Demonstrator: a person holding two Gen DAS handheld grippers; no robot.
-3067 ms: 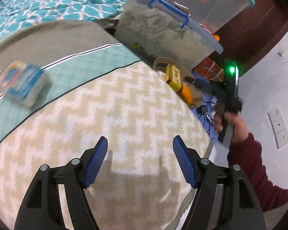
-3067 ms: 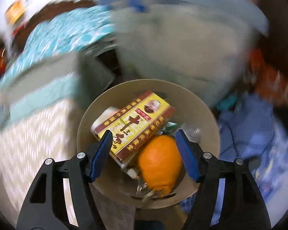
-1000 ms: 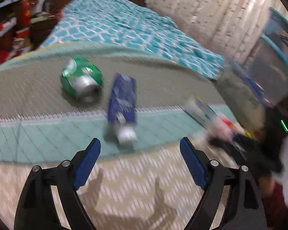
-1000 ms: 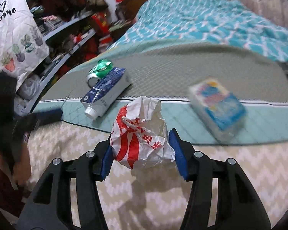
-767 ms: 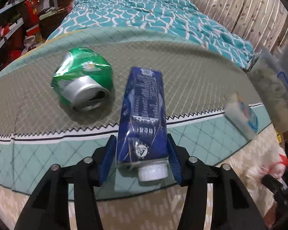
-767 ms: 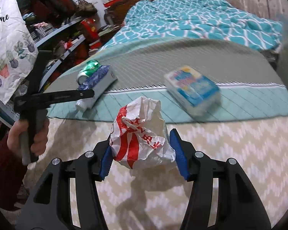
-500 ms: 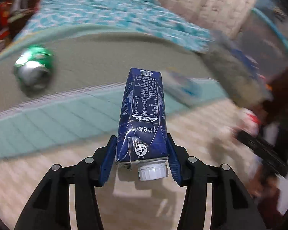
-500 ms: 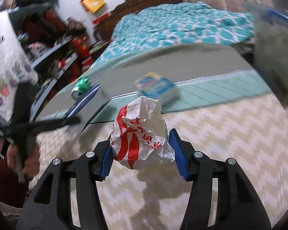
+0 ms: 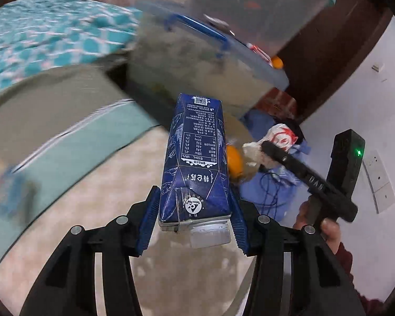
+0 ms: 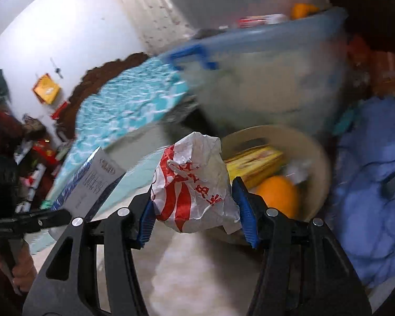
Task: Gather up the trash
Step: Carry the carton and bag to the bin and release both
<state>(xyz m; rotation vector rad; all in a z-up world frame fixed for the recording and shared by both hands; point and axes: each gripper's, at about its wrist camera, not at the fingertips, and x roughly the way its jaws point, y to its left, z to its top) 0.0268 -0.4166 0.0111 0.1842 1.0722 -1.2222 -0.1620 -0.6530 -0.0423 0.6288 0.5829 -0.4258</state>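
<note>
Right now the biggest thing I see is the bed (image 9: 39, 36) with its blue-green patterned cover, in the upper left of my left view. Next to it, across the top middle, sits a big see-through storage box (image 9: 197, 68) with a blue handle; it looks blurry.

Lower down in my right view, just right of the middle, is the round tan bin (image 10: 310, 144). Inside it I can see a yellow box (image 10: 252, 160) and an orange (image 10: 279, 194) lying close together.

My left claw (image 9: 193, 226) is pinching the dark blue carton (image 9: 197, 158). Its blue pads press on both sides of the carton near the white cap (image 9: 210, 234), and the carton sticks up through the middle of the picture. This claw has just been closing, and the carton is between its pads.

My right claw (image 10: 194, 221) is pinching a crumpled white and red bag (image 10: 194, 184). The bag bulges up in the middle of my right view, just left of the bin.

At the right edge of my left view, my own right hand (image 9: 326, 226) grips its black handle, and a small green light (image 9: 359, 153) glows above it.
</note>
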